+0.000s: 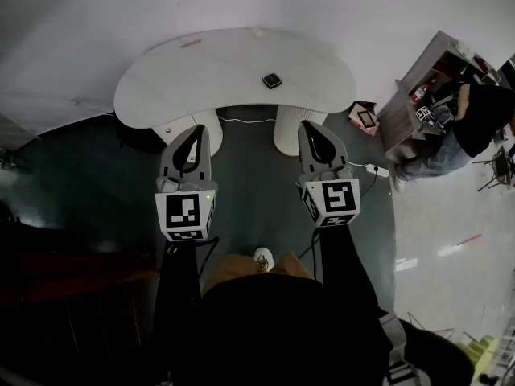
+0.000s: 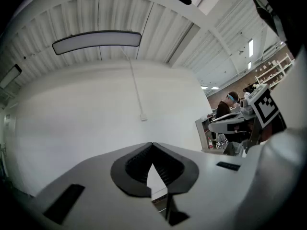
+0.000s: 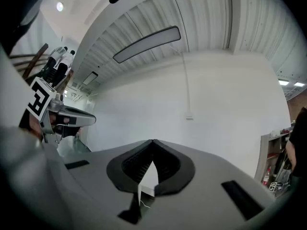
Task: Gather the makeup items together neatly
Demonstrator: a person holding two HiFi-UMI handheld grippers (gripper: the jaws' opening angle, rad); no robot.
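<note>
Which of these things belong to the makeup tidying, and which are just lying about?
For the job: dark square case; thin pink stick; small white item, all on the white table; left gripper and right gripper, both shut, empty.
Just lying about: power strip; small box; shelf unit.

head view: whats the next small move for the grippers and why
Probably open the right gripper and reach forward to the small black item on the white table: both it and the left gripper are shut on nothing, held short of the items.
</note>
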